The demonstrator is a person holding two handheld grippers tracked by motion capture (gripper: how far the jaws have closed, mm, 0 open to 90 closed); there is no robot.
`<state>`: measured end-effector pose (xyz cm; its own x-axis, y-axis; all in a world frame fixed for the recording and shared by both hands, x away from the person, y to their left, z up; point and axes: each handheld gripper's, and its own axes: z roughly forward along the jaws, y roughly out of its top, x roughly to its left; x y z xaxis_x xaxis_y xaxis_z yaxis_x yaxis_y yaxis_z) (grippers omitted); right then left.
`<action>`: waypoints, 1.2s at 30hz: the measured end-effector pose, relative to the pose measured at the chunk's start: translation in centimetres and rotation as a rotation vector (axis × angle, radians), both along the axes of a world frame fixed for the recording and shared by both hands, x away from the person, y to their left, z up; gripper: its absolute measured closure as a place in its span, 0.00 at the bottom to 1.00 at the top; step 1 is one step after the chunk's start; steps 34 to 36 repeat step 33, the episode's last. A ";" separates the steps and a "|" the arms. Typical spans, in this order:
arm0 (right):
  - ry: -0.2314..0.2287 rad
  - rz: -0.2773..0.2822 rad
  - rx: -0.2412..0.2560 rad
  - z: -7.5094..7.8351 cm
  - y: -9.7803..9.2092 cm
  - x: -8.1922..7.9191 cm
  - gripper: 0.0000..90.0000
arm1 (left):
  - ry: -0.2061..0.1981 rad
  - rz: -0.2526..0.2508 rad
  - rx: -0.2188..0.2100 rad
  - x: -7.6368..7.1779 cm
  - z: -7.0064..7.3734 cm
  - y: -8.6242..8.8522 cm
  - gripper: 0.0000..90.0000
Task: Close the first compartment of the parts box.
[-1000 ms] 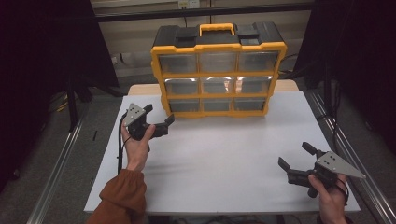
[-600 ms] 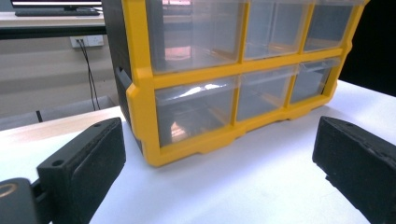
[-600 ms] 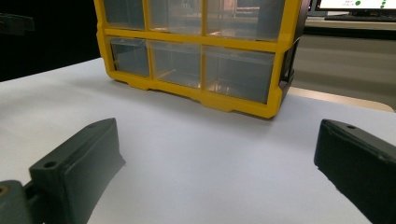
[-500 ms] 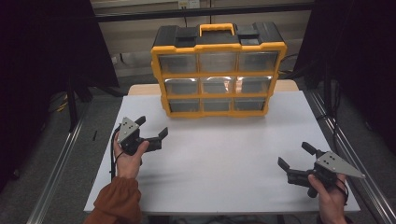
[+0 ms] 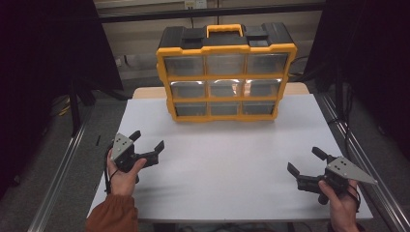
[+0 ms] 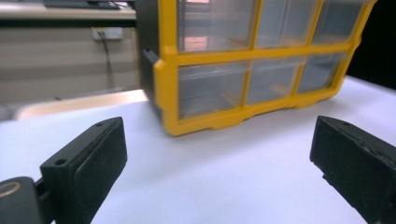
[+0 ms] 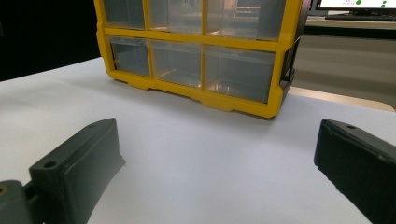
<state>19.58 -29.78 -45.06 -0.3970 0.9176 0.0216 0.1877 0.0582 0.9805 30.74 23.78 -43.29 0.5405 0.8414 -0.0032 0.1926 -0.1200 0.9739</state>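
Left hand-held gripper (image 5: 147, 143), jaws apart, has drawn back from the organizer (image 5: 226, 72).

No text, label, brand or number can be read anywhere. The yellow organizer case (image 5: 226, 72) beyond the tools carries no legible marking. Its clear drawer fronts are blank.

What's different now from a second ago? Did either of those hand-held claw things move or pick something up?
The left gripper pulled back from near the yellow drawer cabinet toward the person's edge of the white table, its jaws open and empty throughout. Nothing was taken hold of or let go. The right gripper kept its place, open, and the cabinet did not move.
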 end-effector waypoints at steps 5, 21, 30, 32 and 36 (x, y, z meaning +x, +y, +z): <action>0.001 0.004 0.000 0.0 0.0 -0.1 0.01 | -0.015 -0.004 0.037 -1.3 -0.3 0.9 0.04; 0.006 -0.007 0.004 0.0 -0.2 -0.3 0.01 | -0.013 0.005 0.041 -3.8 -1.0 2.1 0.04; 0.016 -0.003 -0.003 -0.1 -0.2 0.0 0.01 | -0.028 -0.013 0.044 -3.4 -1.2 2.0 0.04; 0.012 0.000 -0.005 -0.1 -0.2 0.0 0.01 | -0.021 -0.011 0.045 -3.4 -1.2 2.0 0.04; 0.013 -0.001 -0.005 -0.1 -0.2 -0.1 0.01 | -0.022 -0.007 0.039 -3.4 -1.2 2.0 0.04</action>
